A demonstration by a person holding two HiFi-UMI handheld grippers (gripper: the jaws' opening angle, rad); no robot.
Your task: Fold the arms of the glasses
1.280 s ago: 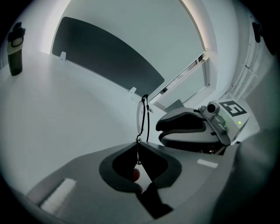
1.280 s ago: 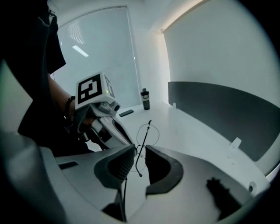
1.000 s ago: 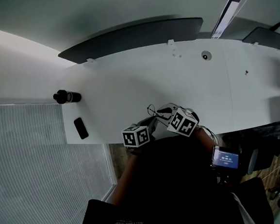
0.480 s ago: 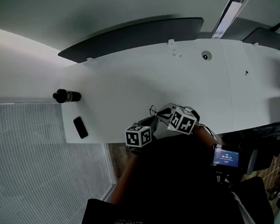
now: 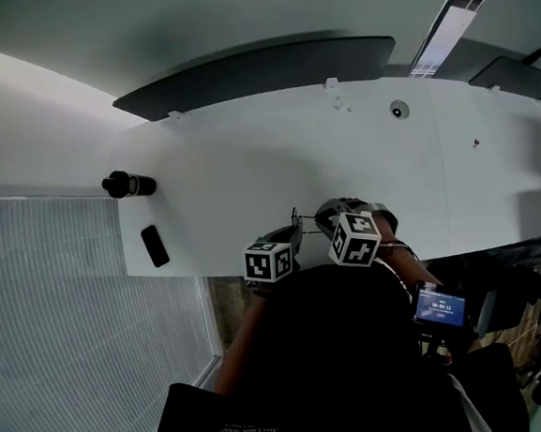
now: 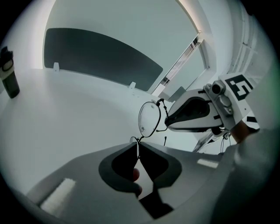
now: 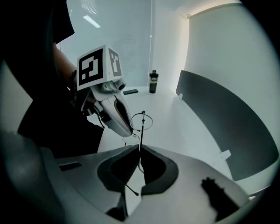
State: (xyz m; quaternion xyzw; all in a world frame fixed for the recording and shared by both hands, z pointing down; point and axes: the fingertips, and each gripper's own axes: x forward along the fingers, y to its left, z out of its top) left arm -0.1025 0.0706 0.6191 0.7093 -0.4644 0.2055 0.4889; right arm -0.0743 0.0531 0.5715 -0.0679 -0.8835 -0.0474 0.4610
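Thin wire-rimmed glasses [image 6: 148, 119] hang between my two grippers, just above the white table [image 5: 256, 162] near its front edge. My left gripper [image 6: 138, 146] pinches the rim beside one lens, and its jaws are opening slightly with the wire still between the tips. My right gripper [image 7: 140, 149] is closing on one thin arm [image 7: 141, 131] of the glasses, which stands upright between its tips; the arm's end pokes out below the jaws. In the head view the glasses [image 5: 298, 222] show just beyond the two marker cubes.
A black bottle [image 5: 127, 186] stands at the table's left end, with a flat black slab [image 5: 155, 245] near the left front corner. A dark divider panel [image 5: 255, 73] runs along the far edge. A small lit screen [image 5: 438, 307] sits beside the person's right arm.
The right gripper's marker cube has rolled and shifted a little to the right. The left gripper and the glasses have stayed almost in place.
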